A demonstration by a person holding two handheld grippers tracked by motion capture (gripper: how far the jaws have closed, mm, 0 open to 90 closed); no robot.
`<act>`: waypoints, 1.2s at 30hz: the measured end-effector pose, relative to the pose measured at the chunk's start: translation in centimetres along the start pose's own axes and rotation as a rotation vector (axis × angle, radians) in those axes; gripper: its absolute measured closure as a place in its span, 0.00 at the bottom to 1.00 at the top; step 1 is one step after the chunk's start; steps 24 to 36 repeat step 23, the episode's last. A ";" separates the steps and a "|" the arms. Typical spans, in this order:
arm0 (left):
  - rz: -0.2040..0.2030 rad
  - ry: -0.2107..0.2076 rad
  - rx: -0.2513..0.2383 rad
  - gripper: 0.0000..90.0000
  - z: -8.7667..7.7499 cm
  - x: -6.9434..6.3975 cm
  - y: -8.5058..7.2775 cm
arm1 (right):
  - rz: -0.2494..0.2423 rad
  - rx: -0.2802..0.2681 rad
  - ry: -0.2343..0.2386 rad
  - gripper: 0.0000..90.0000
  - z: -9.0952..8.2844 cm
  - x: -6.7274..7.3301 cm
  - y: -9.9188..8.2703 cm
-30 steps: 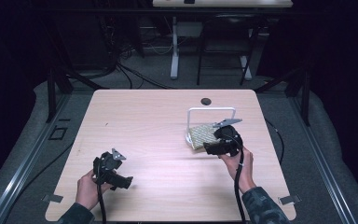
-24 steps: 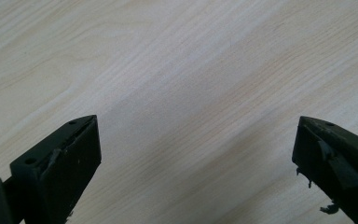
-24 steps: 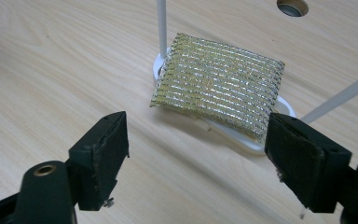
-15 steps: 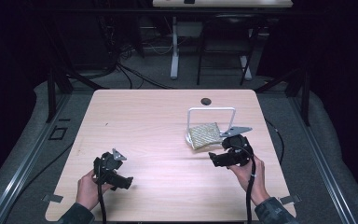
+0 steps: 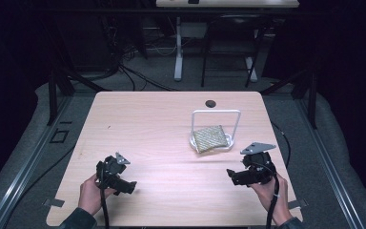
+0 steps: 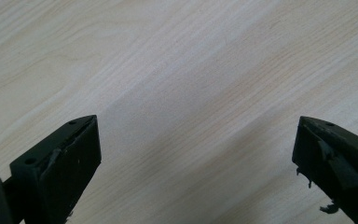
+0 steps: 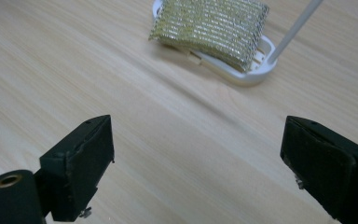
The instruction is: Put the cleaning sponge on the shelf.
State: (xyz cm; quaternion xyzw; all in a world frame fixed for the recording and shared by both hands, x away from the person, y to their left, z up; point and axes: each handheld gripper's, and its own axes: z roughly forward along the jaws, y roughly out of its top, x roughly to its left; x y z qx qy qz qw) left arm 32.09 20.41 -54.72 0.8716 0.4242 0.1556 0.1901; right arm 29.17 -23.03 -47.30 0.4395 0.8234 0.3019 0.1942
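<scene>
A gold-green woven sponge (image 5: 209, 138) (image 7: 212, 28) lies tilted on a white tray with a tall wire handle (image 5: 216, 112) (image 7: 256, 70) at the table's right middle. My right gripper (image 5: 232, 176) (image 7: 196, 163) hovers low near the front right, back from the tray, jaws wide open with nothing between them. At the front left my left gripper (image 5: 128, 187) (image 6: 196, 163) is held over bare wood, open and empty too.
The light wooden table (image 5: 152, 124) has a small dark round disc (image 5: 210, 103) near its far edge. Dark floor, cables and table legs lie beyond. The near edge sits close under both hands.
My right gripper has drawn back from the sponge tray toward the front right of the table. The left gripper has stayed in place.
</scene>
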 end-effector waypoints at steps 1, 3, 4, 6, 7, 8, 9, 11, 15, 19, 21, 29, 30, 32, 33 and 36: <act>0.004 -0.004 0.001 0.01 0.0 0.0 0.0 | 0.005 0.005 -0.001 0.09 -0.1 -0.1 -0.4; 0.014 -0.009 0.003 0.01 0.1 -0.1 0.0 | 0.013 0.013 -0.004 0.09 -0.2 -0.3 -1.2; 0.015 -0.010 0.006 0.01 0.2 -0.1 0.0 | 0.013 0.019 -0.004 0.08 -0.2 -0.3 -1.6; 0.015 -0.013 0.007 0.01 0.3 -0.1 0.0 | 0.018 0.029 -0.005 0.09 -0.1 -0.5 -2.5; 0.016 -0.012 0.008 0.01 0.3 -0.2 0.0 | 0.020 0.027 -0.006 0.09 -0.1 -0.6 -2.9; 0.019 -0.012 0.011 0.01 0.3 -0.1 0.0 | 0.014 0.028 -0.015 0.11 0.0 -0.6 -3.4; 0.018 -0.011 0.010 0.01 0.3 -0.1 0.1 | -0.006 0.022 -0.022 0.13 0.1 -0.5 -3.8; 0.017 -0.011 0.009 0.01 0.3 -0.1 0.1 | -0.030 0.043 -0.034 0.13 0.4 -0.2 -4.3; 0.017 -0.012 0.009 0.01 0.3 0.0 0.1 | -0.061 0.098 -0.043 0.13 1.4 0.0 -5.0; 0.018 -0.013 0.009 0.01 0.3 0.1 0.1 | -0.064 0.133 -0.045 0.13 2.2 -0.2 -5.4; 0.018 -0.015 0.006 0.01 0.4 0.1 0.1 | -0.060 0.148 -0.044 0.14 2.4 -0.4 -5.6; 0.014 -0.020 0.006 0.01 0.5 0.1 0.2 | -0.064 0.158 -0.046 0.14 2.6 -0.4 -5.7; 0.014 -0.020 0.006 0.01 0.5 0.1 0.2 | -0.064 0.158 -0.046 0.14 2.6 -0.4 -5.7; 0.014 -0.020 0.006 0.01 0.5 0.1 0.2 | -0.064 0.158 -0.046 0.14 2.6 -0.4 -5.7; 0.014 -0.020 0.006 0.01 0.5 0.1 0.2 | -0.064 0.158 -0.046 0.14 2.6 -0.4 -5.7; 0.014 -0.020 0.006 0.01 0.5 0.1 0.2 | -0.064 0.158 -0.046 0.14 2.6 -0.4 -5.7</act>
